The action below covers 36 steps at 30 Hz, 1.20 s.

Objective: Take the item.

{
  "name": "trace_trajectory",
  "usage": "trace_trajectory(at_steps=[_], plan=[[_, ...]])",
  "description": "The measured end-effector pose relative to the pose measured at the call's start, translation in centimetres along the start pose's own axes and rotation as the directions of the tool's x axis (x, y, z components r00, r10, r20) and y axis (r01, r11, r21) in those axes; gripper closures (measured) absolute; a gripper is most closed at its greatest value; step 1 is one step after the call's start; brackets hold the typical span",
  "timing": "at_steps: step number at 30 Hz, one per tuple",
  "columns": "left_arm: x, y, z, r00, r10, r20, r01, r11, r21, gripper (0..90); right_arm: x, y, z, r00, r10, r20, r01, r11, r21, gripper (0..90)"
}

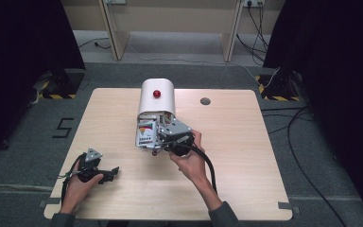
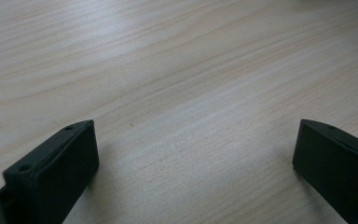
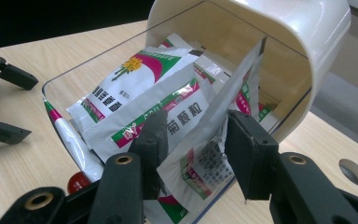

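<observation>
Right tool is reached into the open front of the clear tray of a white-lidded box, which sits mid-bench, toward the far side. One upright sachet is stood between its jaws; the jaws are set fairly narrow around it, but contact of both pads cannot be confirmed, so it is judged to be a grasp in progress rather than a firm hold. The sachet is stood on edge, probably tipped up from the stack so that a thin flat pack can be pinched by two jaws.

The box's white lid is arched over the rear half, so access is only given from the open front. Hence the low, forward approach of the right tool.

Left tool is parked on the bench near the front-left corner, well apart from the box. Its jaws are held wide with nothing between them, apparently kept clear as it isn't needed for a one-handed pick.

Counts:
- tools: 2
- box with tray: 1
- sachets: at least 4 visible (green/red/white print), more possibly hidden underneath
- tube along the tray's edge: 1
- red knob on lid: 1
- small red ball by the tray corner: 1
- round hole in bench: 1
</observation>
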<state>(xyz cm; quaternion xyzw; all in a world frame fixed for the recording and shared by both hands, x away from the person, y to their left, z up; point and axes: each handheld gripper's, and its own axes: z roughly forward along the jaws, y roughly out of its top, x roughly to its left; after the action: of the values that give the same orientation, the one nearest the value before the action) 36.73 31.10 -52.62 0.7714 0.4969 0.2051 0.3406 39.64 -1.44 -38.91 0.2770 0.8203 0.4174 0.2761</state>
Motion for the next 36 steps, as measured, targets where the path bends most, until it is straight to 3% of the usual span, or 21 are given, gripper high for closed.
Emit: trace_trajectory(at_steps=[4,8,14,24,36], plan=[[0.0,0.0,0.0,1.0,0.0,0.0,0.0,1.0,0.0,0.0,-0.2,-0.1,0.3,0.9997,0.002,0.023,-0.002,1.0,0.009,63.5],[0.0,0.0,0.0,1.0,0.0,0.0,0.0,1.0,0.0,0.0,-0.5,-0.4,0.5,0.999,-0.02,0.039,0.02,1.0,0.003,74.1],[0.0,0.0,0.0,1.0,0.0,0.0,0.0,1.0,0.0,0.0,-0.7,-0.4,-0.2,0.9992,-0.032,0.021,0.033,0.999,-0.036,82.2],[0.0,0.0,0.0,1.0,0.0,0.0,0.0,1.0,0.0,0.0,-0.8,0.2,-1.8,0.9997,-0.023,-0.004,0.022,0.995,-0.102,84.3],[0.0,0.0,0.0,1.0,-0.002,0.0,0.002,1.0,-0.001,0.0,-1.4,0.7,-3.8,0.9997,-0.024,0.006,0.025,0.988,-0.154,85.1]])
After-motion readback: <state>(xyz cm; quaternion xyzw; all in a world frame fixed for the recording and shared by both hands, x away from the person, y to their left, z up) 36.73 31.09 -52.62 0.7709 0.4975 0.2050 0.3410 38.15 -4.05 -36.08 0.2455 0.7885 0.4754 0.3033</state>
